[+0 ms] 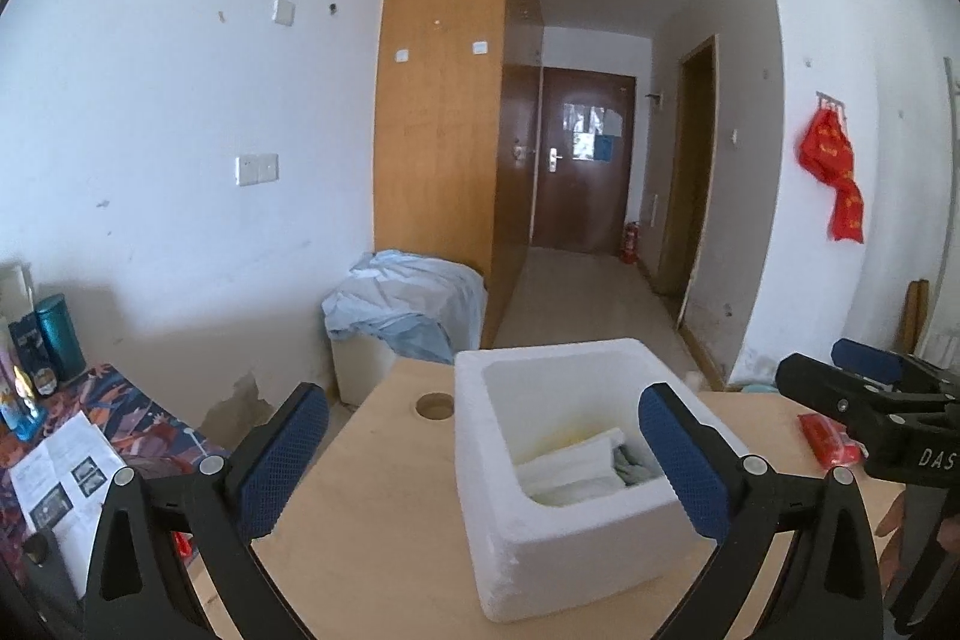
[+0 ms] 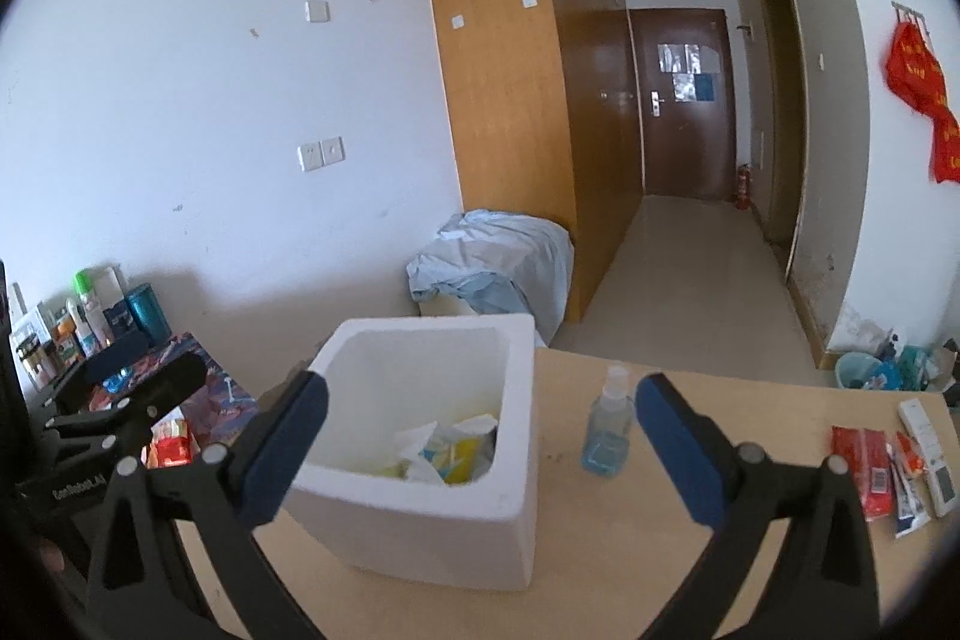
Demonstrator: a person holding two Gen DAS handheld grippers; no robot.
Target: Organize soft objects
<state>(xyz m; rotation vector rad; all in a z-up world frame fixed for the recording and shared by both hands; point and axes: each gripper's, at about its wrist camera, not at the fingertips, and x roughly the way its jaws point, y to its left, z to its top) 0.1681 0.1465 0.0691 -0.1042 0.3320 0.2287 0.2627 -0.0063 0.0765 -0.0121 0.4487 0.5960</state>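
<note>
A white foam box (image 1: pixel 558 532) stands on the wooden table (image 1: pixel 372 568). It holds soft white packs (image 1: pixel 576 466) and a grey cloth (image 1: pixel 633 463); the right wrist view shows the box (image 2: pixel 432 520) with yellow and white packets (image 2: pixel 447 451) inside. My left gripper (image 1: pixel 480 460) is open and empty, just in front of the box. My right gripper (image 2: pixel 480 448) is open and empty, over the box's right rim; it also shows at the right of the left wrist view (image 1: pixel 870 400). Red soft packs (image 2: pixel 864 466) lie on the table's right.
A blue liquid bottle (image 2: pixel 606 430) stands right of the box. A white remote (image 2: pixel 927 442) lies by the red packs. A red pack (image 2: pixel 171 439) lies left of the box. A side table (image 1: pixel 90 436) holds bottles and a leaflet. A cable hole (image 1: pixel 435 406) is in the tabletop.
</note>
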